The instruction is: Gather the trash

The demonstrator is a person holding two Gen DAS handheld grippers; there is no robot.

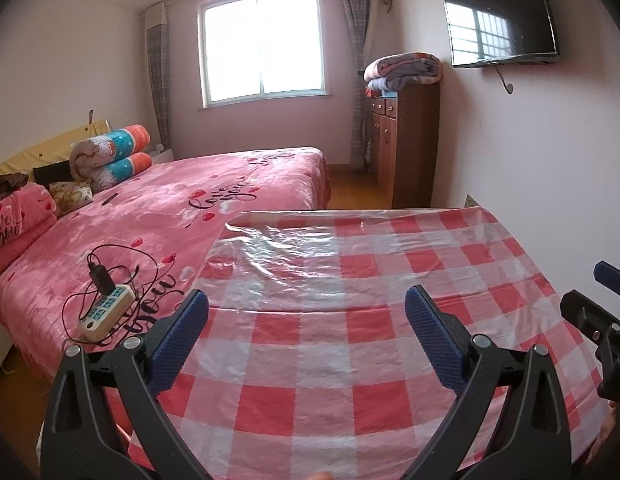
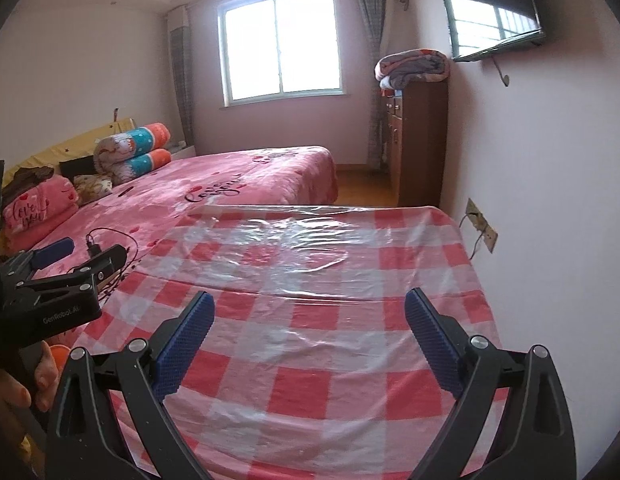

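The left tool (image 1: pixel 305 344) hangs over the near part of the table (image 1: pixel 350 360), its 2 blue fingers (image 1: pixel 181 344) spread wide with nothing between them. The right tool (image 2: pixel 310 344) hangs over the same table just beside it, also spread wide and holding nothing. A hand (image 2: pixel 13 396) grips the left tool's handle. The table wears a red and white checked cloth (image 2: pixel 310 380) under shiny clear plastic. No trash can be seen on it. Past the table's left edge is a pink bed (image 1: pixel 157 208), and a white power strip (image 1: pixel 105 314) with a black charger (image 1: pixel 101 278) lies on it.
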